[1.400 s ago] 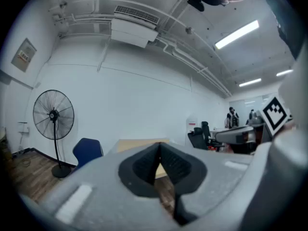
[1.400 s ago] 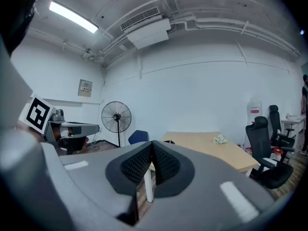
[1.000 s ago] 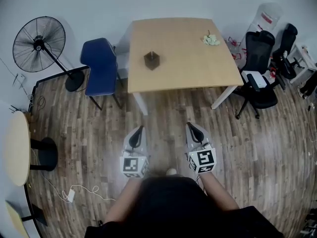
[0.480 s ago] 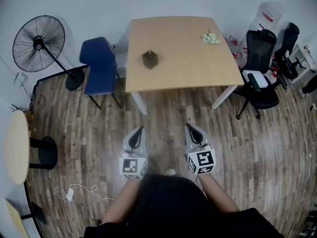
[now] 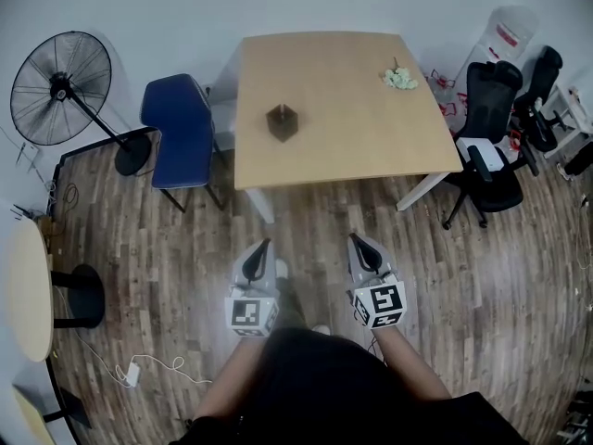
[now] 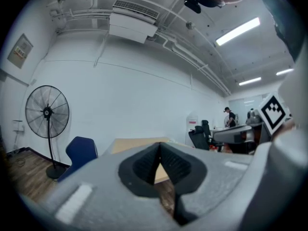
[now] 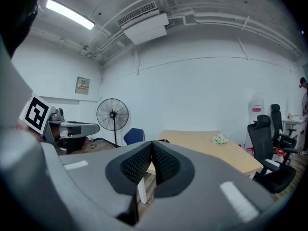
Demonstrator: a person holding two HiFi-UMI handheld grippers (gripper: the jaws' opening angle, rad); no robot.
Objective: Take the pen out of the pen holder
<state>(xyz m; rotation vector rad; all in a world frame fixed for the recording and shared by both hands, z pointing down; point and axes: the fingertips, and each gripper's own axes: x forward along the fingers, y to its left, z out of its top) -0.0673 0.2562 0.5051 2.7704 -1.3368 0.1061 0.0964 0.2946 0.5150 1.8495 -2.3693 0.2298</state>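
approach: bench (image 5: 352, 109) with pen holder (image 5: 283, 122) drew slightly nearer in head view; left tool (image 5: 263, 245) and right tool (image 5: 358, 241) were closed, empty, well short; grasp not begun.

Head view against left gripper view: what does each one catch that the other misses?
Only the head view shows the dark pen holder on the wooden table, the pale green bundle near its far corner, and the round side table. Only the left gripper view shows the ceiling air conditioner, the strip lights and a distant person. Both show the table, the standing fan, the blue chair and a black office chair.
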